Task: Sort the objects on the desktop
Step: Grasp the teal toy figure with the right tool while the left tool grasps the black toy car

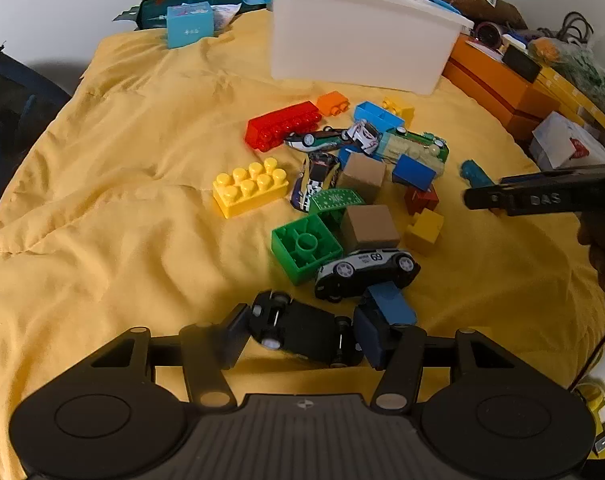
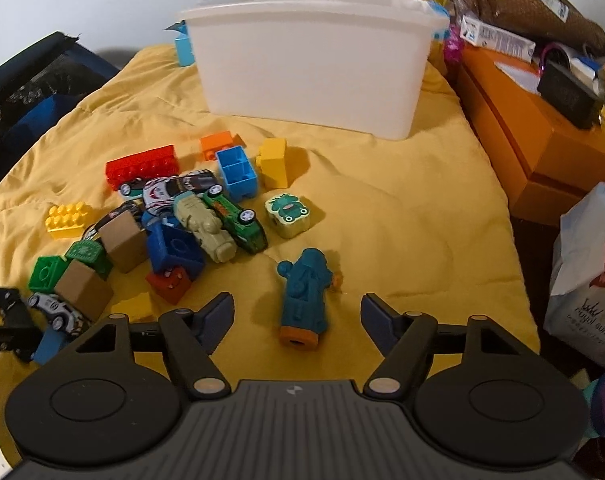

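Listing from the white bin (image 1: pixel 358 40) outward, on the yellow cloth (image 1: pixel 122 160). Toy pile (image 1: pixel 354 184), blocks and cars, lies in front of the bin. My left tongs (image 1: pixel 298 338), nearest edge of the pile: pads touching both ends of an upturned black toy car (image 1: pixel 302 336), clenched on it as far as I can see. My right tongs (image 2: pixel 298 320), right of the pile: jaws released, standing either side of a teal toy (image 2: pixel 304 296) without touching it. Orange boxes (image 2: pixel 514 140) stand right of the bin.
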The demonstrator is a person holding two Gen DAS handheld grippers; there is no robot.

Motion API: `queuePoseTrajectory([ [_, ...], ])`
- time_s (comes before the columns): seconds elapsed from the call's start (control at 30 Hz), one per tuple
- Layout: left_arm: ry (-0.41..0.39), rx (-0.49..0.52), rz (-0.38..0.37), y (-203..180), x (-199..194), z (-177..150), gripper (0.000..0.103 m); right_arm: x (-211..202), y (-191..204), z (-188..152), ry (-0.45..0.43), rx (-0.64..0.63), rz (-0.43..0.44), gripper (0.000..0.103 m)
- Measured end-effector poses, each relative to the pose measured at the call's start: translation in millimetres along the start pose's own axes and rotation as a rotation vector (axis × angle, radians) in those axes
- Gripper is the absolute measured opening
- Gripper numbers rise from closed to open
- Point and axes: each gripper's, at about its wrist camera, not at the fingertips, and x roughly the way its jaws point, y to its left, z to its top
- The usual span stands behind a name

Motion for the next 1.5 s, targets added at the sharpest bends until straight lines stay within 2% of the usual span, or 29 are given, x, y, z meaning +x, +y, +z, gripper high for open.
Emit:
queuePoseTrajectory([
  [0.1, -0.010, -0.002, -0.005, 0, 1, 1, 0.054, 11, 2, 0, 0.023, 0.005, 0.007, 0.063],
  [0.13, -0.015, -0.011, -0.012, 1, 0, 2, 0.050, 14, 3, 0, 0.032, 0.000, 0.009, 0.052],
  [0.17, -0.019, -0.017, -0.019, 3, 0, 3, 0.040, 17, 4, 0, 0.040, -0.005, 0.016, 0.048],
  [0.2, -0.025, -0.020, -0.023, 5, -1, 5, 0.040, 17, 4, 1, 0.033, -0.007, 0.020, 0.043],
  [0.23, -0.030, -0.023, -0.023, 6, -2, 6, 0.036, 16, 5, 1, 0.030, -0.010, 0.026, 0.033],
  [0.27, -0.032, -0.026, -0.027, 8, -2, 7, 0.035, 15, 5, 2, 0.029, -0.012, 0.035, 0.031],
  [0.33, -0.031, -0.030, -0.026, 10, -2, 8, 0.036, 12, 3, 3, 0.020, -0.004, 0.050, 0.030],
  [0.4, -0.022, -0.048, -0.008, 12, 0, 7, 0.044, 10, 2, 4, 0.018, -0.005, 0.056, 0.030],
  [0.43, -0.005, -0.063, -0.011, 15, 2, 6, 0.053, 10, 2, 3, 0.019, -0.005, 0.059, 0.030],
  [0.63, 0.017, -0.061, -0.054, 15, -3, -1, 0.056, 12, 4, -1, 0.035, 0.001, 0.043, 0.034],
  [0.7, 0.022, -0.058, -0.070, 15, -3, -3, 0.056, 12, 6, 0, 0.035, 0.004, 0.037, 0.040],
  [0.83, 0.014, -0.034, -0.073, 13, -2, -2, 0.045, 13, 8, 0, 0.032, 0.003, 0.039, 0.043],
  [0.93, 0.017, -0.039, -0.070, 12, 2, 3, 0.037, 12, 11, -1, 0.026, -0.019, 0.039, 0.035],
  [1.03, 0.021, -0.031, -0.060, 9, 6, 7, 0.037, 11, 11, 0, 0.022, -0.027, 0.042, 0.033],
  [1.13, 0.020, 0.010, -0.046, 1, 7, 7, 0.042, 13, 12, 0, 0.030, -0.029, 0.031, 0.034],
  [1.23, 0.013, 0.036, -0.035, -1, 5, 6, 0.031, 15, 10, 1, 0.034, 0.000, 0.024, 0.038],
  [1.33, 0.008, 0.005, -0.042, 7, 1, 8, 0.022, 14, 11, 1, 0.018, -0.013, 0.036, 0.029],
  [1.5, -0.009, -0.006, -0.022, 15, -5, 14, 0.020, 5, 10, 3, -0.020, -0.028, 0.067, 0.028],
])
